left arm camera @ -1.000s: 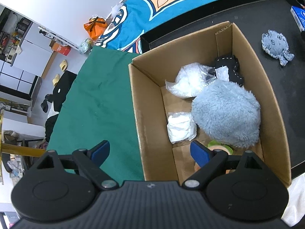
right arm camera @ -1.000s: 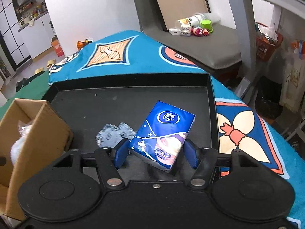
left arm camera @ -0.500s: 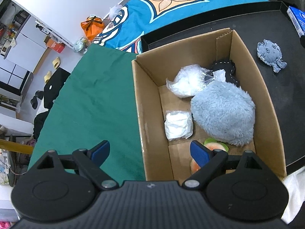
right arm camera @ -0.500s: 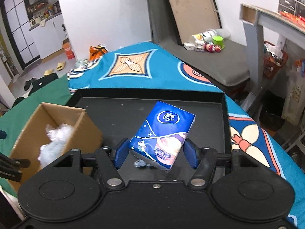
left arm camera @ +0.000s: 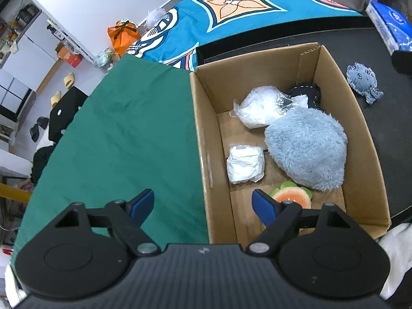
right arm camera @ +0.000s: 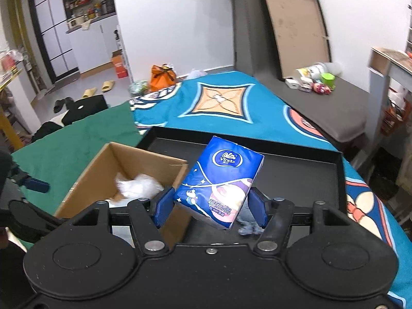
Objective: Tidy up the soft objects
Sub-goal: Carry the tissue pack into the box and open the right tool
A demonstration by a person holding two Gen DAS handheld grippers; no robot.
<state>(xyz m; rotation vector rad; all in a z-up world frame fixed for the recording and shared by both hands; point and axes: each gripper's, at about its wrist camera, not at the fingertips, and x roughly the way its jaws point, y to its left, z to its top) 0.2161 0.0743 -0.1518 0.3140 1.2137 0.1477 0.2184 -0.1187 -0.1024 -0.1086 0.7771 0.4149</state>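
The right tool (right arm camera: 209, 207) pinches the tissue pack (right arm camera: 220, 181) low and tilted, so it could slip before reaching the cardboard box (right arm camera: 85, 177); the left tool (left arm camera: 203, 206) hangs spread

The left gripper (left arm camera: 203, 203), fingers spread wide, straddles the near wall of the cardboard box (left arm camera: 203, 139), which holds a fluffy blue plush (left arm camera: 306, 146) and white packets (left arm camera: 246, 164).
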